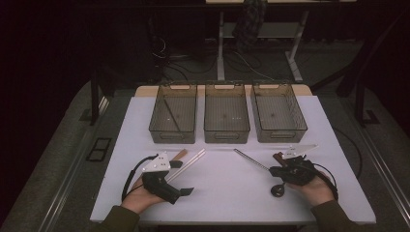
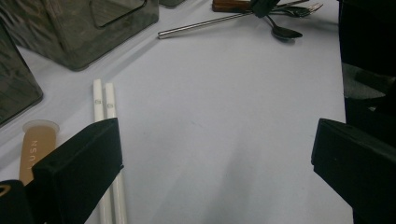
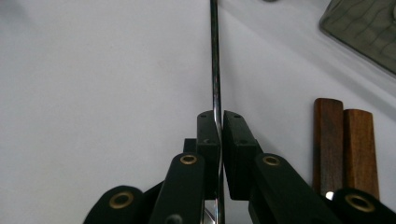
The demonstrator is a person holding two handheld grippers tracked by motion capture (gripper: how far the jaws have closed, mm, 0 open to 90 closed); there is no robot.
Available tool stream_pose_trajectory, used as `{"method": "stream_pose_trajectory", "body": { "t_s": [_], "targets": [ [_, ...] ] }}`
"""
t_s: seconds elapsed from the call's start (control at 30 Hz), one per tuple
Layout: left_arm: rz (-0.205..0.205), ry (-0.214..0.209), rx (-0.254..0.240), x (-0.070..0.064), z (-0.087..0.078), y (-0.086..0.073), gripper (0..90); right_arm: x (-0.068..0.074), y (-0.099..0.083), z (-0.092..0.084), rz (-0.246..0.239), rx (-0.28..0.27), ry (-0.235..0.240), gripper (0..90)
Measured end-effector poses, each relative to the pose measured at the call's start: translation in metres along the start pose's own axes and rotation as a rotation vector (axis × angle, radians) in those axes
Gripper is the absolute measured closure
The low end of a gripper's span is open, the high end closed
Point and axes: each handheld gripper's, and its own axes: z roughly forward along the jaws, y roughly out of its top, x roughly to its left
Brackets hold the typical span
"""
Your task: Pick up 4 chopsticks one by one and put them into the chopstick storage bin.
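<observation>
One camera looks down from above; two ride low, sharing the white table (image 1: 227, 188).

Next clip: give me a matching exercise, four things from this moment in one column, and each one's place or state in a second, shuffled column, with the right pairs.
Things:
1. right gripper
2. left gripper
3. white chopsticks
4. three bins

Places or states:
A. open, nothing between the jaws
B. in a row at the far side of the table
C. shut on a thin metal rod
D. lying side by side on the table, near the left gripper

Pairs: 1-C, 2-A, 3-D, 4-B
</observation>
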Motion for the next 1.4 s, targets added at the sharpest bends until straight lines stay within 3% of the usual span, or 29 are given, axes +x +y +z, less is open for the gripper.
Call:
{"method": "stream_pose_trajectory", "body": {
  "t_s": [0.8, 1.4],
  "targets": [
    [-0.001, -0.004, 0.004, -0.001, 0.001, 0.0, 0.6, -0.002, 0.008, -0.019, 0.02, -0.109, 0.067, 85.4],
    [-0.017, 0.01, 0.014, 0.007, 0.003, -0.006, 0.6, 0.002, 0.026, -0.027, -0.011, -0.178, 0.105, 85.3]
  ]
}}
